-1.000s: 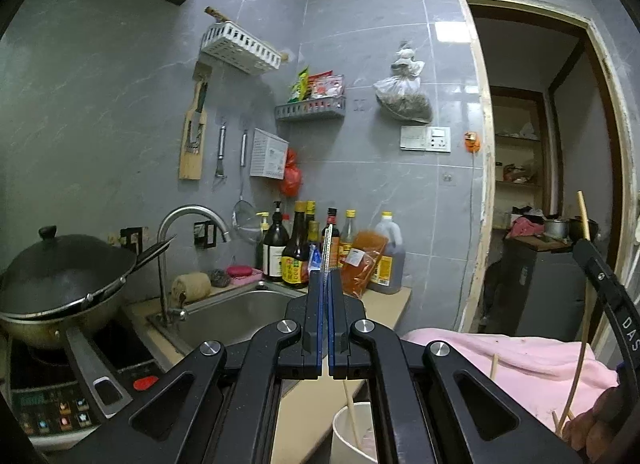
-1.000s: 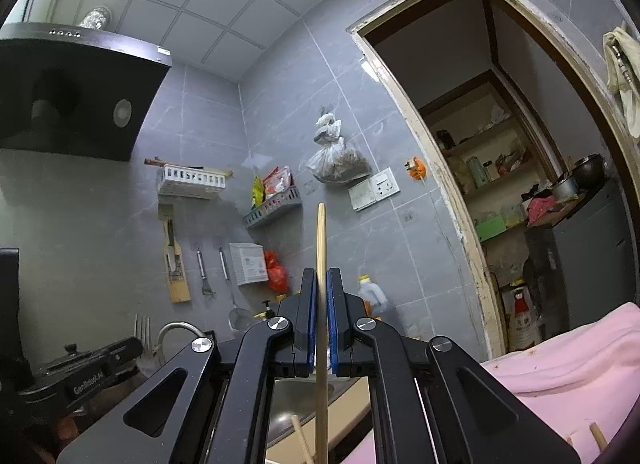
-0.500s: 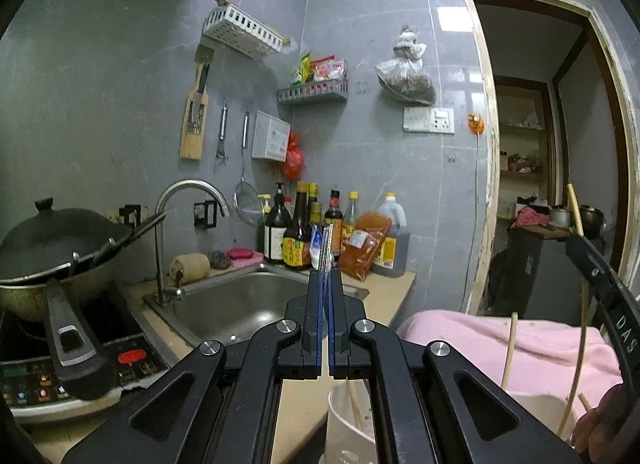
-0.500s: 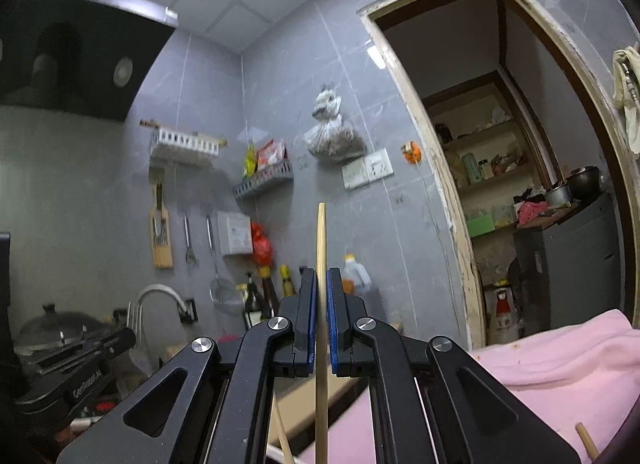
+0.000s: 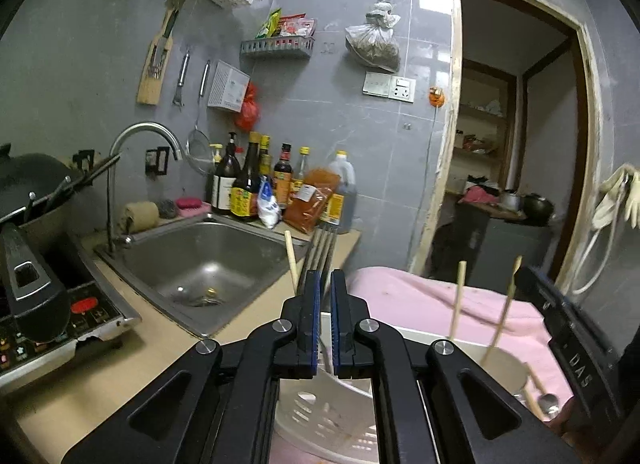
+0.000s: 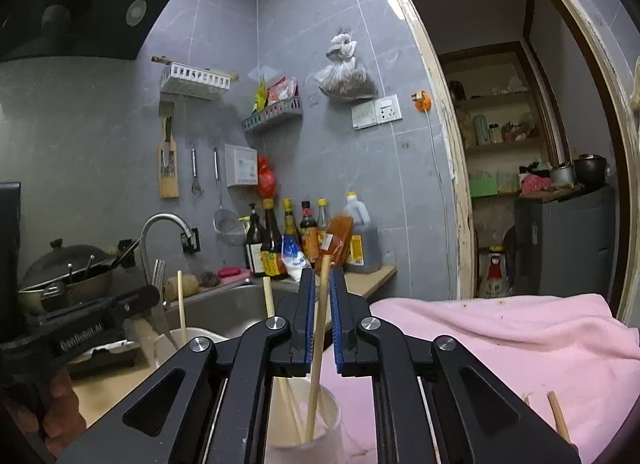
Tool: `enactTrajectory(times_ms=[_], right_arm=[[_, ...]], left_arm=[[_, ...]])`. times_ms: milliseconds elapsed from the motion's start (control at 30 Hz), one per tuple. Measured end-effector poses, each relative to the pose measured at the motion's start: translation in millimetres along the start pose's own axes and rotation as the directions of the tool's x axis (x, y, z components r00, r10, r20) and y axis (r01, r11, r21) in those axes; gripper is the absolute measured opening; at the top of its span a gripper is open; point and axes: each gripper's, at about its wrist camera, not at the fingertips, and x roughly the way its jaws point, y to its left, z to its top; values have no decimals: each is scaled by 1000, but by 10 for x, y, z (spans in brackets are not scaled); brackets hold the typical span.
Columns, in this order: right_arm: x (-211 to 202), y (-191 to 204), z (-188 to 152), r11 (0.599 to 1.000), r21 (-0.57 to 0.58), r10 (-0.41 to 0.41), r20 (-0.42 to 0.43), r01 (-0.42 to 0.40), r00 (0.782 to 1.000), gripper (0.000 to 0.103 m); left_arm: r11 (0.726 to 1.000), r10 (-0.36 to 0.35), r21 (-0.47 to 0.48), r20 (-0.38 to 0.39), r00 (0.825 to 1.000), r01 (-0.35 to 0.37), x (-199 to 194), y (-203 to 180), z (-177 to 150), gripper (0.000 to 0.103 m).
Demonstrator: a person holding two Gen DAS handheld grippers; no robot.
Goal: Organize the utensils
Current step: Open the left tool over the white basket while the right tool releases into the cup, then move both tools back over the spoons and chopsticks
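My left gripper [image 5: 325, 280] has opened a little around a metal fork [image 5: 320, 252] that stands tines up in a white slotted basket [image 5: 320, 420] below it. A wooden chopstick [image 5: 291, 260] stands beside the fork. My right gripper [image 6: 322, 284] is open around a wooden chopstick [image 6: 320, 328] that leans loose in a white cup [image 6: 308, 436] with other chopsticks. The right gripper [image 5: 568, 328] shows at the right of the left wrist view, above the cup [image 5: 500, 360]. The left gripper [image 6: 80, 328] and fork [image 6: 158, 276] show at the left of the right wrist view.
A pink towel [image 6: 500, 340] covers the counter to the right, with loose chopsticks [image 6: 558, 416] on it. A steel sink [image 5: 200, 264] and tap [image 5: 140, 136] lie to the left, a wok [image 5: 28, 184] on a stove beyond. Sauce bottles [image 5: 256, 184] line the wall.
Both grippers have lowered and tilted down over the containers. Both jaws have parted: the fork now stands in the basket and the chopstick leans in the cup.
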Motion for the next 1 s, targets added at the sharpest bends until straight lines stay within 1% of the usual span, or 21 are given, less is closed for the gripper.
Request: enactTrajectory(times_ms=[33, 67, 100, 133, 167, 200, 233, 300, 333, 367, 400, 433, 467, 500, 533, 667, 700, 833, 933, 1000], right_arm=[[-18, -5, 8, 1000, 0, -1, -3, 1, 1000, 13], [-40, -15, 22, 1000, 4, -3, -3, 3, 1000, 21], [-59, -28, 37, 1000, 11, 0, 0, 0, 1000, 24], [-93, -43, 59, 1000, 20, 5, 7, -5, 1000, 24], [-126, -53, 80, 1000, 21, 0, 13, -1, 1000, 25], [-151, -61, 103, 1000, 20, -4, 16, 4, 1000, 25], [-186, -75, 118, 1000, 21, -7, 21, 7, 1000, 27], [-273, -112, 163, 1000, 22, -18, 28, 17, 999, 32], [-318, -131, 177, 1000, 22, -21, 32, 21, 999, 43], [-375, -159, 198, 999, 25, -27, 38, 26, 999, 56], [-425, -186, 217, 999, 28, -31, 44, 29, 999, 62], [-484, -215, 241, 999, 28, -38, 49, 36, 998, 72], [-545, -244, 264, 999, 24, -46, 51, 44, 998, 79], [-597, -273, 276, 999, 20, -51, 52, 50, 997, 81], [-663, -305, 295, 998, 13, -64, 55, 63, 996, 86], [-954, -403, 347, 990, -39, -130, 81, 133, 988, 100], [-1024, -429, 354, 987, -53, -144, 87, 149, 986, 102], [-1299, -561, 358, 969, -101, -216, 100, 226, 971, 103], [-1458, -672, 345, 951, -128, -269, 99, 280, 958, 103], [-1550, -752, 322, 943, -133, -295, 91, 305, 951, 103]], left_arm=[[1000, -6, -7, -4, 1000, 6, -15, 5, 20, 5], [1000, -12, -11, -8, 1000, 12, -29, 9, 46, 6], [1000, -15, -15, -6, 1000, 15, -55, 8, 68, 10], [1000, -18, -16, 2, 1000, 18, -90, 1, 88, 18], [1000, -25, -16, 10, 1000, 26, -118, 1, 106, 23], [999, -32, -16, 19, 999, 33, -147, -4, 121, 36], [999, -38, -16, 33, 999, 38, -188, -12, 139, 46], [999, -43, -13, 59, 997, 44, -259, -31, 174, 49], [999, -45, -9, 65, 997, 45, -284, -48, 191, 51], [999, -51, -3, 70, 996, 51, -311, -73, 206, 53], [998, -63, 3, 78, 995, 63, -345, -108, 220, 58], [997, -77, 9, 88, 993, 76, -379, -151, 230, 66], [996, -89, 14, 97, 991, 88, -405, -188, 236, 70], [995, -102, 21, 104, 989, 100, -433, -234, 234, 78], [993, -115, 31, 110, 987, 112, -463, -283, 229, 82], [983, -168, 98, 126, 978, 157, -558, -560, 181, 87], [979, -184, 117, 125, 975, 169, -575, -644, 160, 90], [961, -238, 170, 108, 965, 218, -584, -919, 69, 92], [944, -277, 207, 75, 958, 257, -570, -1115, -38, 93], [934, -291, 230, 53, 955, 272, -549, -1226, -112, 93]])
